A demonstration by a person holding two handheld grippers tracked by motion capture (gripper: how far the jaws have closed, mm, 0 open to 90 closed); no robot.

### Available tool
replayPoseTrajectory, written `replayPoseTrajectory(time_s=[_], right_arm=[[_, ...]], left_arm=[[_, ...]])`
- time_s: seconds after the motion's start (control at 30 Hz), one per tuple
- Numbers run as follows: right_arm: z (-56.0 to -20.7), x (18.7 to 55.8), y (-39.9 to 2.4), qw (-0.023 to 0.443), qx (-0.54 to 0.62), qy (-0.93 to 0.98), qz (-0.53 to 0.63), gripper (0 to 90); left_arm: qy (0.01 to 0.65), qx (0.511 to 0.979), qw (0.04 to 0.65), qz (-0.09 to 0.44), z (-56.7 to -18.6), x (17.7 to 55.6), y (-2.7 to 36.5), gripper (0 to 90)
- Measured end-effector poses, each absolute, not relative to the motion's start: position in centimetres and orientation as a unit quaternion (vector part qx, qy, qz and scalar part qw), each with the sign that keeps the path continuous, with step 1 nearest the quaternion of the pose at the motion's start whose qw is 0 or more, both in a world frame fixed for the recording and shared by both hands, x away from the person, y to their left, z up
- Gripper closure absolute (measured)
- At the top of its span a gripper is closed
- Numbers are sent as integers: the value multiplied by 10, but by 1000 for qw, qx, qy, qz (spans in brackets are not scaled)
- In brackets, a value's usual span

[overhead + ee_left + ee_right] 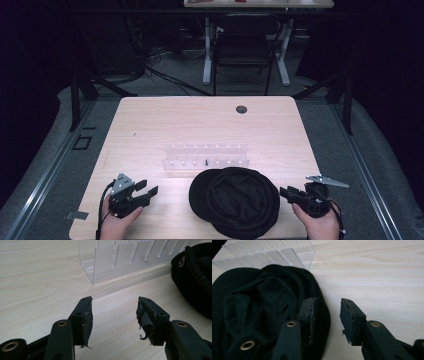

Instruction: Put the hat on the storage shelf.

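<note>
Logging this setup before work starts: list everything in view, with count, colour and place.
cap: one, black, near edge of the table, between the grippers.
rack: one, clear plastic with slots, mid-table behind the cap.
table: one, light wood, with a dark round hole near the far edge.
chair: one, dark, on the floor beyond the table.
left gripper: one, black, open, left of the cap.
right gripper: one, black, open, right of the cap.
</note>
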State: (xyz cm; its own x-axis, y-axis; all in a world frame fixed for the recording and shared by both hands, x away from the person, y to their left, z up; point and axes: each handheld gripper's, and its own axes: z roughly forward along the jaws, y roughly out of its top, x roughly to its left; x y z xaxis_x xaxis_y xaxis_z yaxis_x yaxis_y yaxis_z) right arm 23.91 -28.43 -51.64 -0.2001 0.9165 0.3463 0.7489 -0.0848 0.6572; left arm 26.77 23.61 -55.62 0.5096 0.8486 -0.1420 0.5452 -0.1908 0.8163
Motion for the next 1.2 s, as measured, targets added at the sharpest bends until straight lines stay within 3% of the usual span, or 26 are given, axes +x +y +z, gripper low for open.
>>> replayPoseTrajectory(time_s=[0.47, 0.6, 0.83, 1.2], right_arm=[[-529, 231, -275, 59, 632, 682, 362, 666], [-530, 234, -277, 35, 635, 678, 368, 760], [-530, 238, -276, 30, 634, 683, 361, 851], [-528, 248, -279, 38, 634, 685, 357, 865]], left_arm=[[464, 755, 431, 169, -559, 269, 233, 467], [464, 755, 430, 172, -558, 269, 234, 468], [464, 754, 432, 173, -558, 269, 234, 467], [466, 753, 431, 172, -558, 269, 235, 467]])
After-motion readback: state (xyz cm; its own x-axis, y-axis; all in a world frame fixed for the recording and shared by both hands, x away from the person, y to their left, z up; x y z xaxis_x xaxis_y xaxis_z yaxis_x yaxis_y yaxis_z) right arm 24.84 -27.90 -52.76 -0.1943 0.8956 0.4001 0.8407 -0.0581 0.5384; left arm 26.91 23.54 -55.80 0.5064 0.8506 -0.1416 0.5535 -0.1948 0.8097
